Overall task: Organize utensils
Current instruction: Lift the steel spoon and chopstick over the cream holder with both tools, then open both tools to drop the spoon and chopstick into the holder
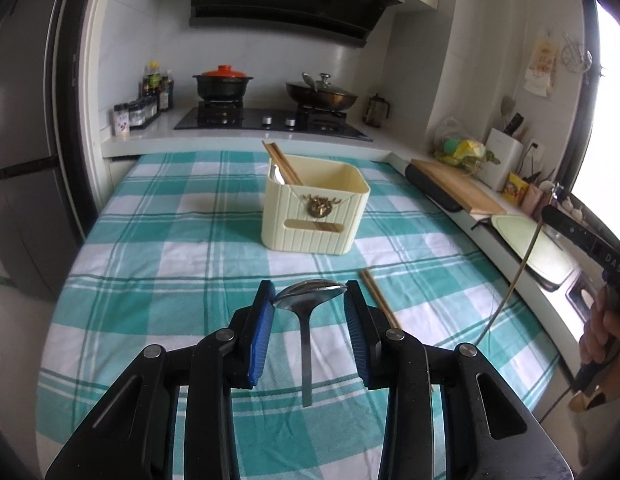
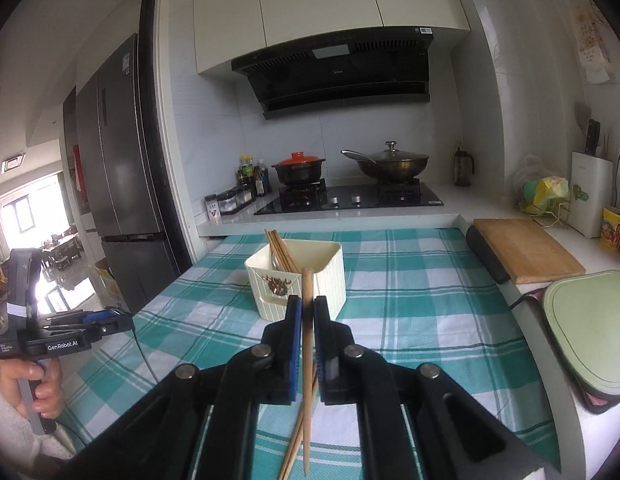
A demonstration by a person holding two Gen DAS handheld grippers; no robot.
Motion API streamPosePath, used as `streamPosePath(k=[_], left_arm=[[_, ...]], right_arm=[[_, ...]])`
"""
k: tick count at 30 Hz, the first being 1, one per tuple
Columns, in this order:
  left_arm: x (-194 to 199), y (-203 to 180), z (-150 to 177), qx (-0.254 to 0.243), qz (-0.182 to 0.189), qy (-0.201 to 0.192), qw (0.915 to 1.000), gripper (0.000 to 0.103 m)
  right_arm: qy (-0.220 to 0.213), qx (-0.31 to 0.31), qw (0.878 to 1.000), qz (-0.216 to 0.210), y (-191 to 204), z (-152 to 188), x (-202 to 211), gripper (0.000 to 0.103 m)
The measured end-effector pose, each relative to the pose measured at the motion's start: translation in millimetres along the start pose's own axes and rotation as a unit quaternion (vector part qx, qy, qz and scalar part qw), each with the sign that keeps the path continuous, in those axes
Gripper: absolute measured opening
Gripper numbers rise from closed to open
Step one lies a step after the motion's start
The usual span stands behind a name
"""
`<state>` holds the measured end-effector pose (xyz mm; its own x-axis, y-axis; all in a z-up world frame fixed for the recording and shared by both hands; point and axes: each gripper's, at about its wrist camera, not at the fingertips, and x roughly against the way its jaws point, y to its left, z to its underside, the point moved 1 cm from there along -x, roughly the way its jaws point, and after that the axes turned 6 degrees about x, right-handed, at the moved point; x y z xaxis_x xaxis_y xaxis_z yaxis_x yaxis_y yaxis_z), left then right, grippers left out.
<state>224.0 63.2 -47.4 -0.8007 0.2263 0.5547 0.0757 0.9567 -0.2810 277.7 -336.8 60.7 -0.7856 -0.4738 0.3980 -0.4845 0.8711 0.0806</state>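
Note:
My left gripper (image 1: 310, 294) is shut on the bowl of a metal spoon (image 1: 307, 344); its handle hangs down toward the camera, above the checked cloth. My right gripper (image 2: 307, 301) is shut on a wooden chopstick (image 2: 307, 364) that stands nearly upright between the blue pads. Ahead of both stands a cream utensil holder (image 1: 316, 216) (image 2: 328, 280) with chopsticks (image 2: 281, 251) and a spoon (image 1: 276, 174) leaning in its left part. More chopsticks (image 1: 380, 300) (image 2: 293, 444) lie on the cloth. Each gripper shows in the other's view: the left gripper (image 2: 123, 317) at the left edge, the right gripper (image 1: 550, 213) at the right edge.
The teal checked cloth (image 1: 181, 264) covers the table. Behind it is a hob (image 1: 269, 120) with a red-lidded pot (image 1: 222, 84) and a wok (image 1: 322, 96). A wooden board (image 2: 526, 250) and a green board (image 2: 590, 340) lie on the right counter. A fridge (image 2: 117, 152) stands left.

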Motion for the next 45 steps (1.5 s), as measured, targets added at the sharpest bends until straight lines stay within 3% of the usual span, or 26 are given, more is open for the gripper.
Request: streamPosePath(k=[7,20,27,36,41,45], left_arm=[[7.6,-1.5,-16.4,0.010,0.022,-0.002,0.9997,0.035],[-8.6,3.7,-29.7,0.009,0.022,0.015,0.9996,0.035],[-1.8,8.0,-83.3,0.010,0.038,-0.008,0.9992,0.035],[-17.5,2.6,-191.6,0.022,0.049,-0.064,0.9965,0.035],[-51.9,-12.9,-235.7,0.014,0.032,-0.101,0.9943,0.035],[-104.1,-15.0,-245.1,0.009,0.002,-0.093,0.9956,0.035]], right_arm=[[-0.006,0.007,1.000,-0.011,8.0,-7.0,-5.4,0.006],[0.029,0.029,0.999,-0.030,17.5,-6.8,-37.1,0.006],[0.013,0.034,0.999,-0.037,10.9,-47.9,-58.5,0.006],[-0.046,0.063,0.997,-0.020,0.4,-149.1,-112.4,0.006],[-0.089,0.064,0.994,-0.019,0.6,-182.4,-154.9,0.006],[-0.088,0.076,0.993,-0.009,-0.4,-178.9,-199.8,0.006]])
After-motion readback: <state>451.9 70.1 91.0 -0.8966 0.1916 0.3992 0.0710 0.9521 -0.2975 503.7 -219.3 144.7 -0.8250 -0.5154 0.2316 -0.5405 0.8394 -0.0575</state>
